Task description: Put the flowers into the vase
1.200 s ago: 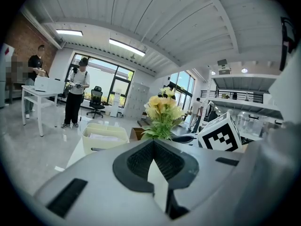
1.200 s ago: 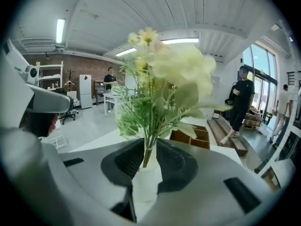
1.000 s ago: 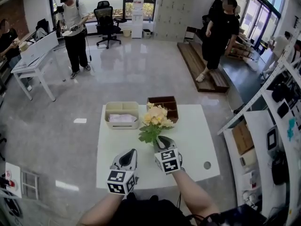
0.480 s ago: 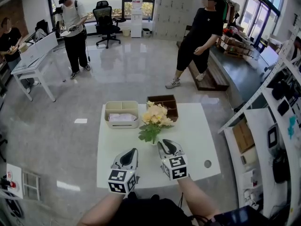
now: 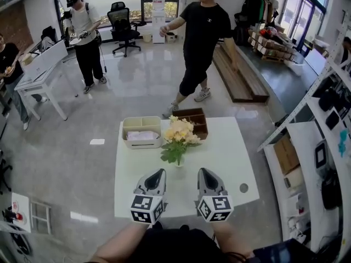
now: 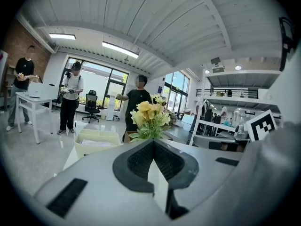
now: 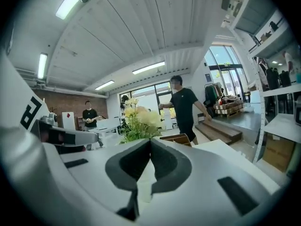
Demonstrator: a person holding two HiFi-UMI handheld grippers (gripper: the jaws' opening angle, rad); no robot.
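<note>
A bunch of pale yellow flowers with green leaves stands upright at the middle of the white table; its vase is hidden under the leaves. The bunch also shows in the left gripper view as the flowers and in the right gripper view as the flowers, straight ahead of each gripper. My left gripper is shut and empty, short of the bunch. My right gripper has just closed with nothing between its jaws. It is clear of the flowers.
A cream bin and a brown wooden box stand at the table's far edge behind the flowers. A person in black walks close behind the table. A small round hole marks the table's near right corner. Shelving lines the right side.
My right gripper drew back from the base of the bunch toward the near edge and rightward, and rolled. The person in black walked from the far right up to the table.
</note>
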